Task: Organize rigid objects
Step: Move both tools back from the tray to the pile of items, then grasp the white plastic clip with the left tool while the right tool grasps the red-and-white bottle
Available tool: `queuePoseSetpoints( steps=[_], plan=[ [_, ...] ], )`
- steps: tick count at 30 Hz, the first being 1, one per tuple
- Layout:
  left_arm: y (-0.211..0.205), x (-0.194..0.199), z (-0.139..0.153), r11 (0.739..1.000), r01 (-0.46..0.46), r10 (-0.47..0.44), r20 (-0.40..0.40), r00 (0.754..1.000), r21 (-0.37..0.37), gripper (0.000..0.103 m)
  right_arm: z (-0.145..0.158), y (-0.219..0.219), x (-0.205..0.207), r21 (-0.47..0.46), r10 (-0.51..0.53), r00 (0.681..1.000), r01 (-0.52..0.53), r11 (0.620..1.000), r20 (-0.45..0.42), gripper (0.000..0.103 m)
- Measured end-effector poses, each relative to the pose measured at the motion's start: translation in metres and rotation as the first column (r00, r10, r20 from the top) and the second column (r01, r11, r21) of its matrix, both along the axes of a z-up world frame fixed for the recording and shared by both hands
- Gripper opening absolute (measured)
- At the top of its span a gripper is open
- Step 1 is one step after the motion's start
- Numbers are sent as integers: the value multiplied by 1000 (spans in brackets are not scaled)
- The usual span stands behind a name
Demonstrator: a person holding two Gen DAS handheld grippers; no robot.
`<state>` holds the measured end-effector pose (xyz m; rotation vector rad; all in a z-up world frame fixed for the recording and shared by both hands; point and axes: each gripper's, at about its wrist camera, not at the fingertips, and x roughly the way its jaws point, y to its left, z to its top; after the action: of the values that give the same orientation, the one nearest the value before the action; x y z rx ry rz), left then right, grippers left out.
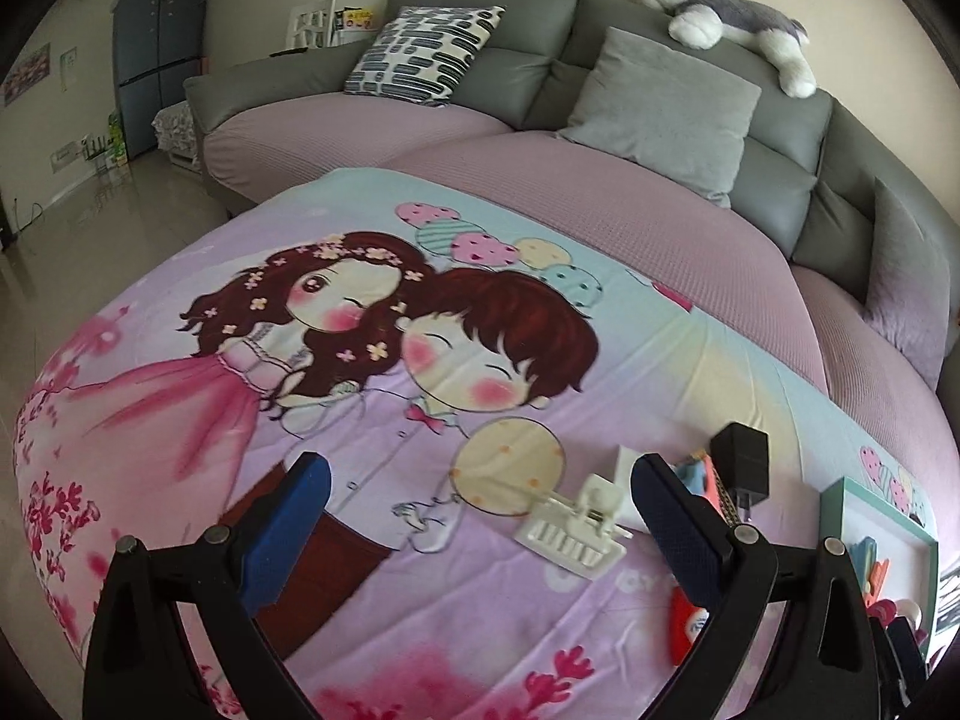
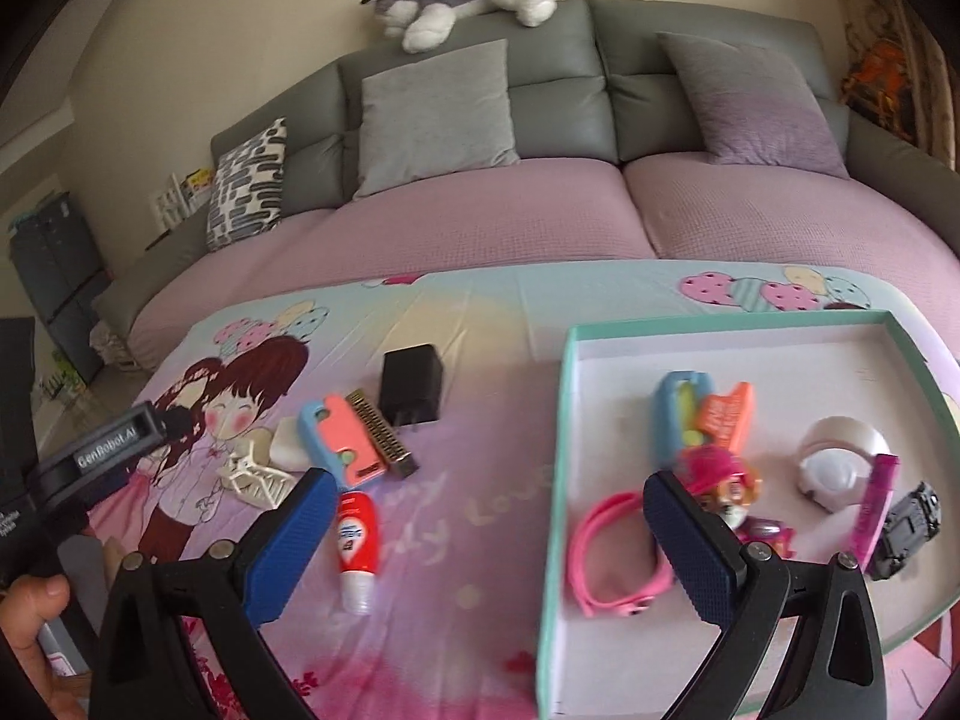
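**Loose items left of the tray, sofa behind**

On the cartoon-printed purple cloth [image 2: 468, 516], the shallow teal-rimmed cardboard tray [image 2: 555, 450] lies to the right. Inside it, the pink rubber wristband [image 2: 591, 558] lies nearest its left wall, the round white plastic gadget [image 2: 837, 462] further right. Left of the tray lie the red-and-white squeeze tube [image 2: 354, 546], behind it the black plug-in charger [image 2: 411, 384], and leftmost the white plastic hair claw [image 2: 255, 474]. The grey sofa [image 2: 552, 96] stands behind the cloth.

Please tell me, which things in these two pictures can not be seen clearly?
- Left wrist view: the tray is cut off by the right edge; the red tube sits partly behind a finger.
- Right wrist view: the toy dog is partly behind a finger; the tube's label is too blurred to read.
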<state>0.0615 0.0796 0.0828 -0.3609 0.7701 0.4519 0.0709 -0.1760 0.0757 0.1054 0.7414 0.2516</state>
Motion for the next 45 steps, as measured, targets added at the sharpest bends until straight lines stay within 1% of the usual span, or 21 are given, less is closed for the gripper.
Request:
queuePoseSetpoints(
  steps=[5, 9, 15, 17, 19, 21, 24, 28, 30, 32, 34, 35, 36, 37, 39, 40, 41, 42, 44, 45],
  plan=[
    [14, -3, -1, 1000, -5, 5, 6, 1000, 16, 100, -6, 17, 4, 18, 21, 1000, -21, 1000, -11, 103],
    [19, -1, -6, 1000, 2, -2, -10, 1000, 22, 100, -19, 38, 8, 3, 55, 998, -55, 998, -37, 103],
    [11, 10, -15, 994, 109, -110, -33, 993, -14, 100, -40, 63, 16, -13, 102, 990, -104, 995, -102, 102],
    [4, 15, -18, 988, 153, -153, -45, 987, -18, 100, -46, 68, 18, -20, 110, 987, -114, 993, -121, 99],
    [-1, 19, -20, 982, 187, -187, -54, 981, -15, 100, -52, 72, 20, -27, 111, 984, -116, 993, -140, 90],
    [-6, 22, -23, 977, 215, -215, -59, 975, -14, 100, -57, 73, 23, -29, 108, 981, -114, 993, -162, 84],
    [-12, 28, -31, 969, 245, -247, -76, 966, -29, 100, -63, 74, 25, -28, 101, 978, -108, 994, -182, 79],
    [-21, 36, -44, 961, 275, -275, -125, 953, -22, 100, -64, 76, 26, -42, 101, 978, -111, 993, -183, 71],
    [-24, 39, -49, 959, 283, -282, -145, 948, -16, 100, -65, 78, 26, -55, 108, 977, -120, 991, -183, 71],
    [-25, 41, -53, 958, 286, -286, -154, 946, -24, 99, -66, 79, 25, -69, 111, 977, -125, 990, -181, 67],
    [-25, 41, -54, 958, 286, -287, -152, 946, -28, 95, -66, 80, 25, -77, 113, 977, -129, 989, -181, 59],
    [-25, 41, -54, 957, 287, -288, -152, 945, -30, 90, -66, 80, 25, -79, 115, 977, -131, 988, -181, 58],
    [-25, 41, -55, 957, 289, -291, -151, 945, -35, 84, -66, 80, 24, -76, 121, 976, -136, 988, -180, 55],
    [-25, 42, -55, 955, 293, -297, -149, 943, -43, 82, -65, 81, 24, -72, 125, 976, -140, 988, -179, 51],
    [-24, 43, -57, 952, 300, -305, -146, 941, -53, 73, -65, 83, 23, -74, 131, 975, -146, 986, -180, 48],
    [-25, 44, -57, 949, 308, -314, -148, 938, -58, 70, -65, 83, 23, -76, 132, 975, -148, 986, -180, 47],
    [-25, 44, -58, 947, 314, -320, -148, 936, -62, 66, -65, 83, 23, -77, 132, 975, -147, 986, -180, 47],
    [-26, 45, -58, 945, 319, -326, -149, 934, -67, 57, -65, 83, 23, -75, 130, 975, -145, 987, -180, 47],
    [-27, 45, -59, 942, 326, -334, -151, 930, -75, 56, -65, 82, 23, -73, 128, 975, -144, 987, -181, 46],
    [-27, 45, -59, 942, 327, -335, -152, 930, -75, 56, -65, 83, 23, -76, 128, 975, -143, 987, -182, 44]
  ],
)
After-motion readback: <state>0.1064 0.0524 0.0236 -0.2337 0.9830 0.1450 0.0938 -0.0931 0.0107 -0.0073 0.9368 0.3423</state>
